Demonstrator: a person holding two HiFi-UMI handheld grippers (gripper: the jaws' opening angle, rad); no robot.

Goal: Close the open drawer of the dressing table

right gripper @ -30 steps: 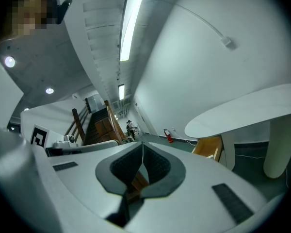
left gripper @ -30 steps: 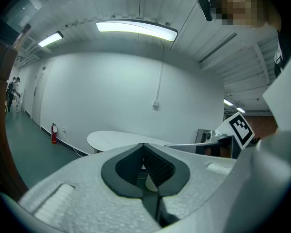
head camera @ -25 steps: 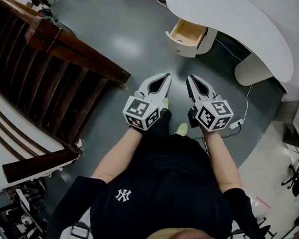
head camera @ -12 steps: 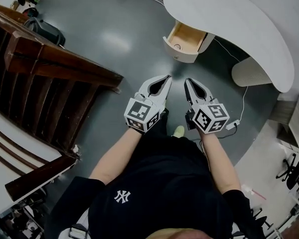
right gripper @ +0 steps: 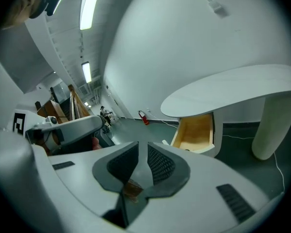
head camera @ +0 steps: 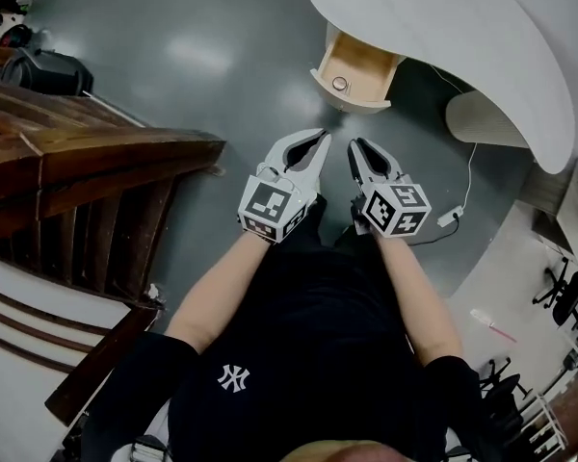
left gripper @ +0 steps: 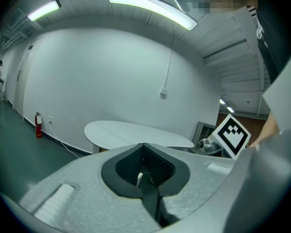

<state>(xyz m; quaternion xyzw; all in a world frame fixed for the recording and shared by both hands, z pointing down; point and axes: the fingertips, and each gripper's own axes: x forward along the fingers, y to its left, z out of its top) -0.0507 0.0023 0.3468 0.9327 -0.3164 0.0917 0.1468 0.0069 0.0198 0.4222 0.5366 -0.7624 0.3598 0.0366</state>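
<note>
The white dressing table (head camera: pixel 443 37) curves across the top right of the head view. Its open drawer (head camera: pixel 352 73), light wood inside with a round knob on the white front, juts toward me. Both grippers are held side by side in the air short of the drawer, touching nothing. My left gripper (head camera: pixel 320 141) is shut and empty. The jaws of my right gripper (head camera: pixel 354 147) are opening, with a narrow gap and nothing between them. In the right gripper view the drawer (right gripper: pixel 196 132) is ahead under the table top (right gripper: pixel 233 89).
A dark wooden stair railing (head camera: pixel 96 162) fills the left side. The table's ribbed white pedestal (head camera: pixel 482 118) stands right of the drawer, and a cable with a white adapter (head camera: pixel 450 218) lies on the grey floor near my right arm. A black bag (head camera: pixel 48 70) sits far left.
The drawer and table have come nearer as both grippers moved forward toward them. The right gripper's jaws have parted slightly; the left stays shut.
</note>
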